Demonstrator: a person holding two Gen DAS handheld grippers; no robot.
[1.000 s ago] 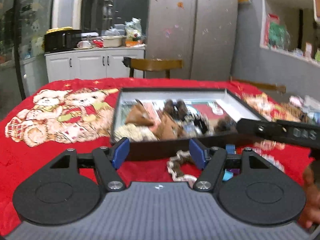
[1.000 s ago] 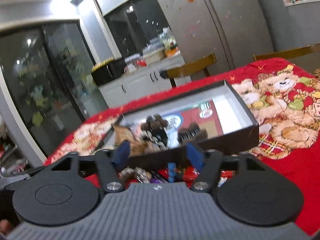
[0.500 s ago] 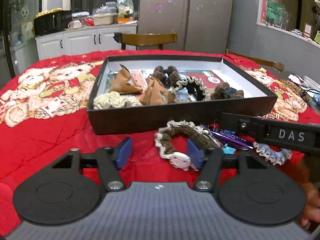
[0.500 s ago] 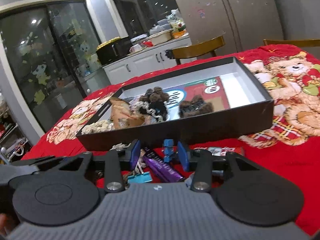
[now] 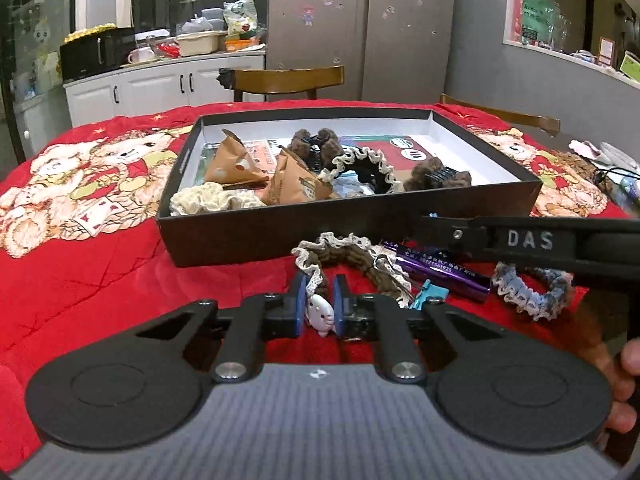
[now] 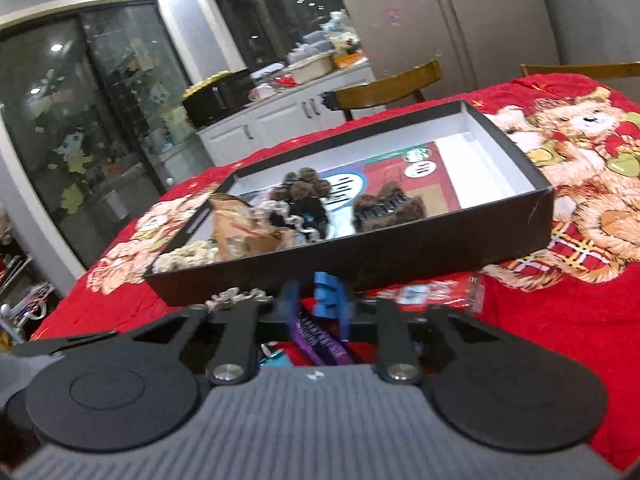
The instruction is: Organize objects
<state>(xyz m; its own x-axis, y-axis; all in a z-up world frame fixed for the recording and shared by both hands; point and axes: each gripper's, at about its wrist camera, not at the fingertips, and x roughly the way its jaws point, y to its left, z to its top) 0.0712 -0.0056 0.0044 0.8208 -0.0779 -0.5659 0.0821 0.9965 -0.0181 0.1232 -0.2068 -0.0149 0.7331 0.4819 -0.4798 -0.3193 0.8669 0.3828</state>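
Scrunchie (image 5: 352, 258), brown with lace trim, lies on the red-clothed surface (image 5: 80, 280) just in front of the black box (image 5: 280, 236). Left hand-held gripper (image 5: 318, 304) has just closed, pinching its white charm end. Right hand-held gripper (image 6: 320, 300) has also just closed, clamped on a blue clip (image 6: 326, 294) beside the box's near wall.
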